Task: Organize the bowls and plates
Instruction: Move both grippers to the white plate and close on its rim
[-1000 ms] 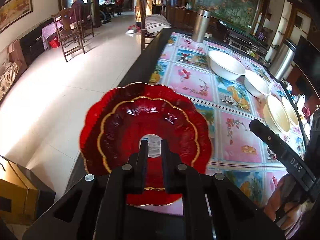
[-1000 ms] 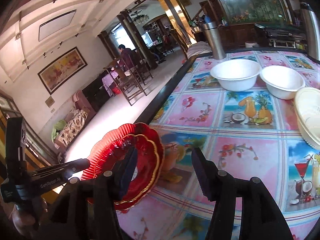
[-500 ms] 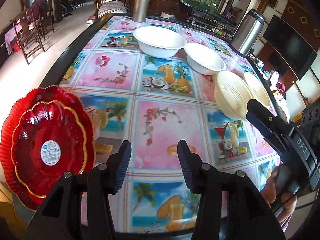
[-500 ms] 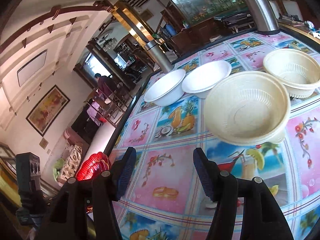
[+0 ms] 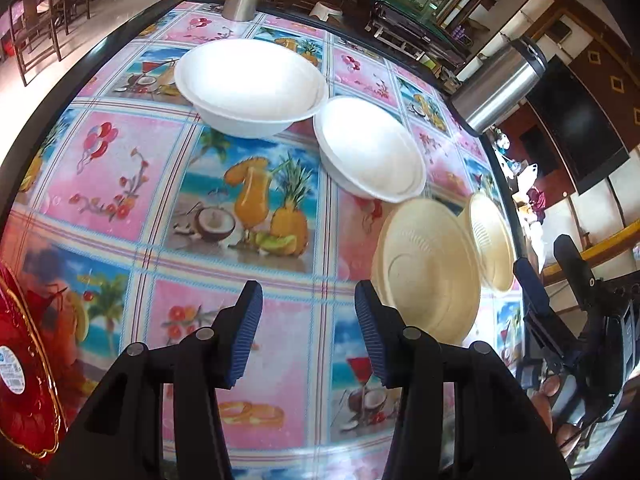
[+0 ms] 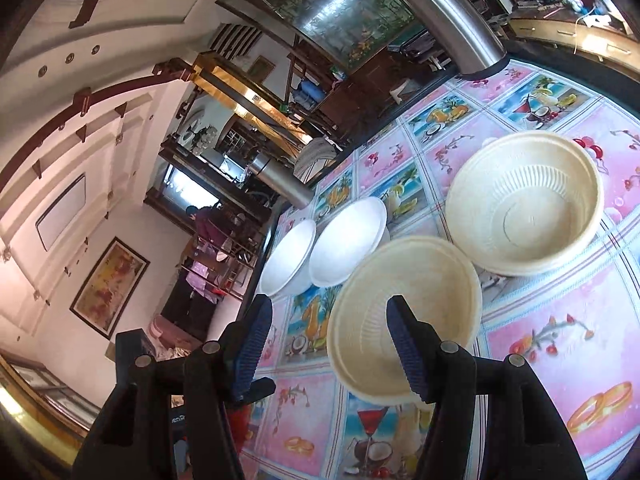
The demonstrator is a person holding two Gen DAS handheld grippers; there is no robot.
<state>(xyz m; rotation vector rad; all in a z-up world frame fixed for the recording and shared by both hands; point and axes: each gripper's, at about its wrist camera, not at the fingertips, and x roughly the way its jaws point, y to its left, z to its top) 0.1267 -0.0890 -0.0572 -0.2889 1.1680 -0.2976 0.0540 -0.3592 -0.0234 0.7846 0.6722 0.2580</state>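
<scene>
On tablecloth [image 5: 120,168] | 2 white bowls [image 5: 248,84] | 2 cream bowls [image 6: 524,204] | both tongs [image 5: 308,332] apart, empty

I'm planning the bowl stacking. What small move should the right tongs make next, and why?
Probably ease the right tongs forward and down over the near cream bowl. They are open and empty, its near rim already lies between the fingers, and a matching cream bowl sits just beyond.

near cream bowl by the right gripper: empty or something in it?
Empty. The near cream bowl sits upright, its ribbed bare inside showing; the right gripper is open around its rim.
</scene>
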